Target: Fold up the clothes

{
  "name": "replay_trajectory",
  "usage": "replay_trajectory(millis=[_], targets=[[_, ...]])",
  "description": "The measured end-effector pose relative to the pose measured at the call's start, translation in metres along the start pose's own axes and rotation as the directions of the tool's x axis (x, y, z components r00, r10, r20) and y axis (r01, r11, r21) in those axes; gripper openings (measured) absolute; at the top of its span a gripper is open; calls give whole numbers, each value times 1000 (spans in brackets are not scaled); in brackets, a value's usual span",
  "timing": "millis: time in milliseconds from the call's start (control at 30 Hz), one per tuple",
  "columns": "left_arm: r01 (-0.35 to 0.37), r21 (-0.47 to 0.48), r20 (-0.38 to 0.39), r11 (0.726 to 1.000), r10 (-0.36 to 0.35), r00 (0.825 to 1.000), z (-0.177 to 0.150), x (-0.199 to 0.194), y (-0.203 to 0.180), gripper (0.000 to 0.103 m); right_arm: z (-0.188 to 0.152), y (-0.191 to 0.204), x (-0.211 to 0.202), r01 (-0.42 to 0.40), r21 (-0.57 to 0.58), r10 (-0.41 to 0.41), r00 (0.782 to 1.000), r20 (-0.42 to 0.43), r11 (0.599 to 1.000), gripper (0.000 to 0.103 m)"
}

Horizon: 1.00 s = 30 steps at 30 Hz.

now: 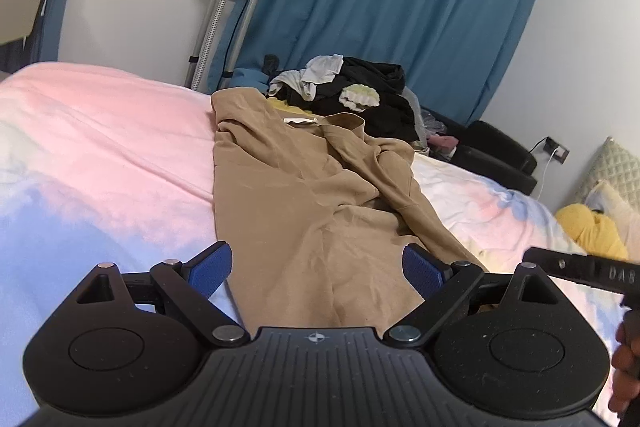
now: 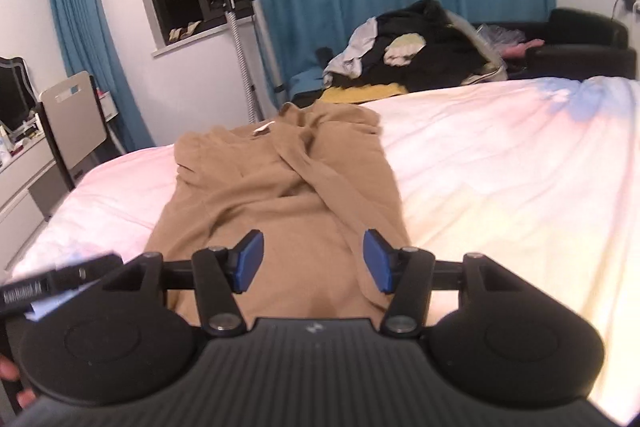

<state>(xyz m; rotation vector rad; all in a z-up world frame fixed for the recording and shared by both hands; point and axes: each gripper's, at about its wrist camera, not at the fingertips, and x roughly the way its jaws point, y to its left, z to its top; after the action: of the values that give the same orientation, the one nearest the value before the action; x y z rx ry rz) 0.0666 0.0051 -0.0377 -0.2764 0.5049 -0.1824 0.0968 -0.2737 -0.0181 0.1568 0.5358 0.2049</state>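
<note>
both grippers hang over the near hem of the tan garment (image 1: 304, 187), which lies lengthwise down the bed (image 1: 100, 131) with its sleeves already crossed in over the body. the left gripper (image 1: 318, 273) has its jaws spread wide and the right gripper (image 2: 314, 261) about halfway, neither holding anything. it looks soft, light and limp, likely to sag and slide on itself, so i'd pinch both hem corners together.
</note>
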Motion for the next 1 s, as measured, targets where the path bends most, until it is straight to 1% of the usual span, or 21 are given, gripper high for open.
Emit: replay_trajectory(millis=[100, 167, 267, 300, 367, 433, 533, 600, 667, 767, 833, 867, 900, 933, 967, 1000], targets=[[-24, 26, -25, 999, 25, 999, -2, 8, -11, 94, -2, -3, -1, 31, -21, -30, 999, 37, 999, 58], [-35, 28, -48, 999, 37, 998, 0, 17, -18, 94, -1, -7, -2, 53, -17, -52, 996, 75, 998, 67], [-35, 31, -44, 999, 37, 998, 10, 34, -33, 94, -1, -15, -1, 65, 6, -65, 992, 106, 998, 69], [-33, 38, -38, 999, 34, 999, 15, 42, -40, 93, -2, -18, 1, 64, 15, -65, 992, 103, 998, 69], [-21, 57, -34, 998, 23, 999, 26, 67, -55, 93, -4, -25, 3, 54, 35, -57, 994, 92, 998, 70], [-22, 57, -44, 998, 25, 999, 38, 98, -67, 89, -4, -32, 3, 47, 57, -52, 994, 93, 997, 72], [-48, 42, -42, 998, 49, 998, 56, 145, -84, 88, -5, -38, 8, 42, 60, -49, 993, 110, 997, 74], [-69, 41, -39, 997, 71, 997, 67, 176, -92, 83, -7, -43, 16, 56, 54, -61, 992, 110, 997, 75], [-96, 38, -37, 995, 98, 995, 76, 204, -98, 81, -8, -50, 25, 57, 73, -64, 993, 103, 996, 75], [-143, 64, -63, 988, 147, 987, 79, 239, -101, 70, -10, -63, 41, 45, 119, -55, 995, 82, 992, 75], [-168, 71, -97, 983, 175, 980, 76, 260, -98, 49, -11, -69, 52, 33, 144, -43, 997, 69, 989, 76], [-185, 41, -112, 982, 189, 976, 75, 266, -93, 43, -10, -71, 58, 27, 149, -37, 997, 63, 989, 76], [-191, 3, -117, 982, 190, 975, 73, 267, -87, 32, -10, -71, 62, 27, 148, -36, 997, 65, 989, 76], [-181, -25, -108, 983, 178, 978, 72, 266, -82, 25, -10, -72, 65, 28, 149, -38, 997, 66, 988, 77], [-178, -32, -89, 983, 175, 981, 72, 263, -80, 21, -10, -72, 68, 30, 150, -41, 997, 66, 988, 77], [-177, -31, -68, 984, 175, 982, 72, 257, -81, 15, -10, -74, 70, 23, 160, -33, 998, 60, 987, 77]])
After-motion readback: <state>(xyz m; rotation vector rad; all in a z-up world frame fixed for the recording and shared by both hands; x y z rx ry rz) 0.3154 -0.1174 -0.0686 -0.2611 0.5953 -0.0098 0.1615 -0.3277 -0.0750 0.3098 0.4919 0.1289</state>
